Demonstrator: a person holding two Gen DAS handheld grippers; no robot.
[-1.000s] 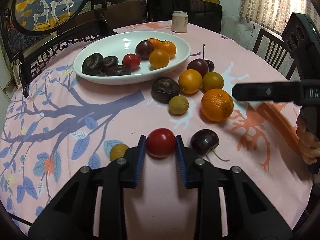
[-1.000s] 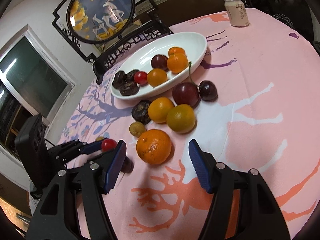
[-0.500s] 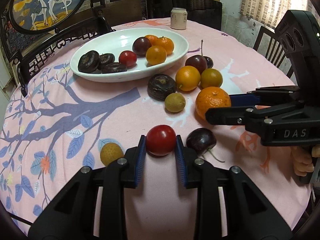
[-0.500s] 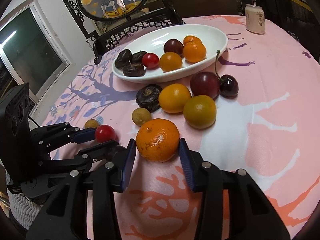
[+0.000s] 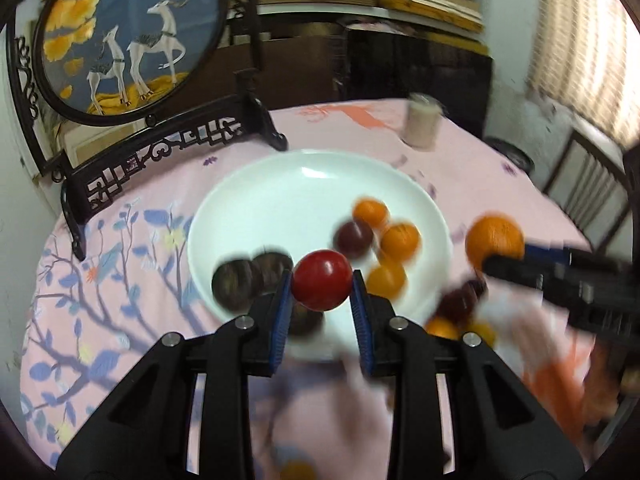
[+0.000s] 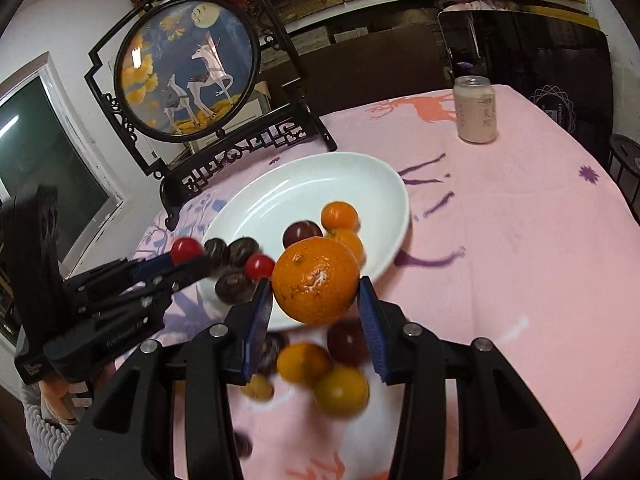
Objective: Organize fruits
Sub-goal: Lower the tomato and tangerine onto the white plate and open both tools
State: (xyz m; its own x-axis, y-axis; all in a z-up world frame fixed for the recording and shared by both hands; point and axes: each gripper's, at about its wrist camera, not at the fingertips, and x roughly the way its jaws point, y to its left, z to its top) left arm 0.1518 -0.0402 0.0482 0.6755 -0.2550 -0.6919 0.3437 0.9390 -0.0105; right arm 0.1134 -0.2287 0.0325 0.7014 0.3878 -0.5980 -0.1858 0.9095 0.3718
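Right wrist view: your right tongs (image 6: 316, 304) clamp the orange (image 6: 316, 280), left tongs (image 5: 319, 300) pinch the red fruit (image 5: 322, 279) over the white dish (image 6: 320, 184); several fruits remain on the table (image 6: 500, 240).

Two grippers, one fruit in each: the left gripper (image 5: 320, 280) grips one red fruit (image 5: 322, 280), and the right gripper (image 6: 314, 284) grips one mandarin (image 6: 316, 280). One white plate (image 6: 360, 172) carries three dark brown fruits (image 6: 242, 250), three small oranges (image 6: 339, 216), one plum (image 6: 302, 234) and one small red fruit (image 6: 260, 266). On the tablecloth (image 6: 520, 220), by the plate's near edge, lie at least five loose fruits (image 6: 340, 390), blurred. One can (image 6: 477, 110) and one deer screen (image 6: 186, 64) stand at the far edge.
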